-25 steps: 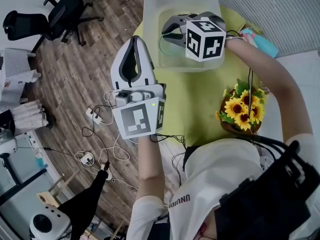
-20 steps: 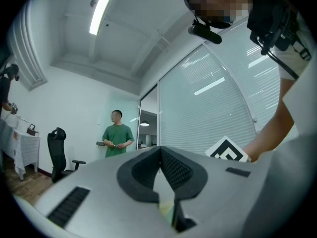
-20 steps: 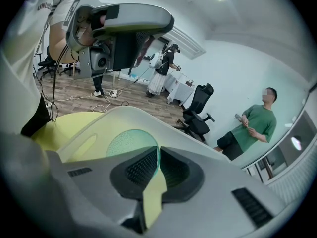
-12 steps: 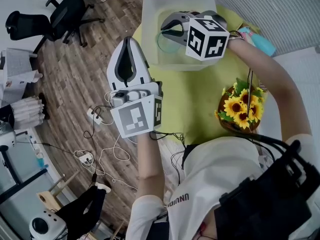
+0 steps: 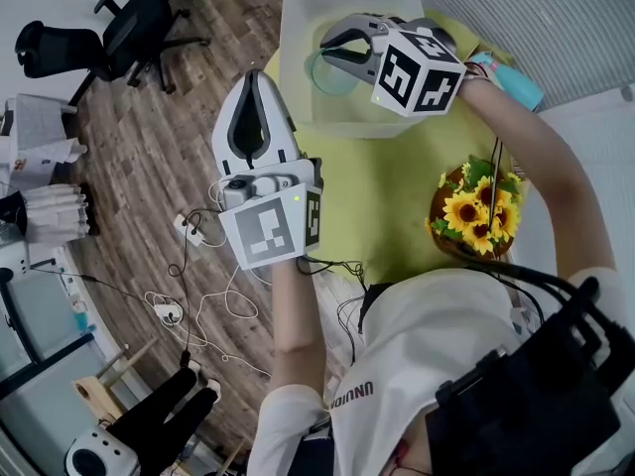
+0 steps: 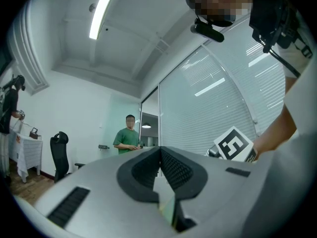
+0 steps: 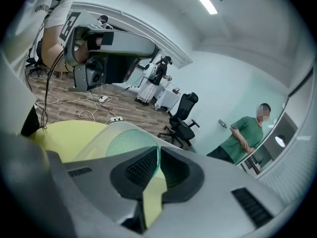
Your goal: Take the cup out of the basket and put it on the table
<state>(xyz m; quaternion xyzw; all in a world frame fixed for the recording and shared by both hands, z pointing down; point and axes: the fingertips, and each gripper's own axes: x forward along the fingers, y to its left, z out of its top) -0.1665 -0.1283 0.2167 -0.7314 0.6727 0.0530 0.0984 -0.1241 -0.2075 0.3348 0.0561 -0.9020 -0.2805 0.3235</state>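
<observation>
wood-plank floor (image 5: 149, 127), black office chair (image 5: 129, 28), ceiling strip light (image 6: 104, 9).

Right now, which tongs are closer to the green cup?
Right. The right tongs pinch the rim of the green cup at the basket; the left tongs hang shut outside it.

Left claw (image 5: 256, 92) held forward, jaws pressed together with nothing between them, right claw (image 5: 335, 50) reaching farther out, jaws clamped on the green cup (image 5: 330, 75) rim, both forearms extended
</observation>
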